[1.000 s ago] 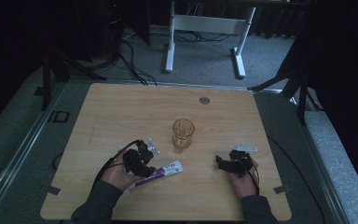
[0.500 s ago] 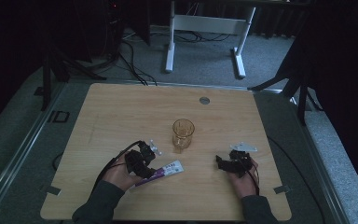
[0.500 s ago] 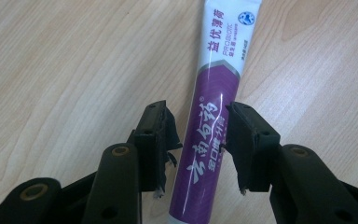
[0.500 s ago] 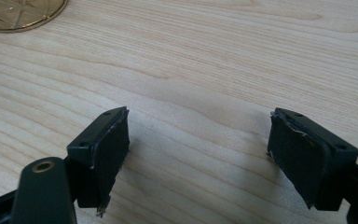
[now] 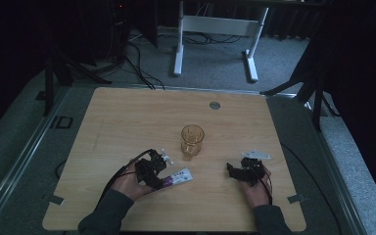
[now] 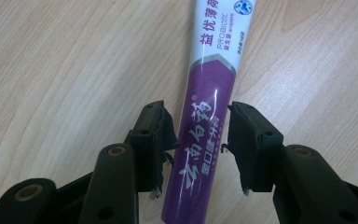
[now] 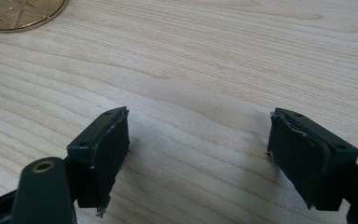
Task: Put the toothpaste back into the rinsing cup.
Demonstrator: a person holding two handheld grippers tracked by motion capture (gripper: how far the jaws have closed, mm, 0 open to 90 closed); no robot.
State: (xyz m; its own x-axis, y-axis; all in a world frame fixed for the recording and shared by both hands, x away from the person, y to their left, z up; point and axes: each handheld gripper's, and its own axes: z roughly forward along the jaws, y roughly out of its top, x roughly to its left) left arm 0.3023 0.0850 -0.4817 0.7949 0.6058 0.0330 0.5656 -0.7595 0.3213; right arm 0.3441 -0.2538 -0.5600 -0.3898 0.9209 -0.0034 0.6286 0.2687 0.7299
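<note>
Since the earlier frames almost nothing had shifted; both hands had stayed put. The left gripper straddled the toothpaste tube's purple end, jaws parted with slim gaps either side, not clamped. The tube lay flat just before the amber glass. The right gripper rested wide apart, to the glass's right.
</note>
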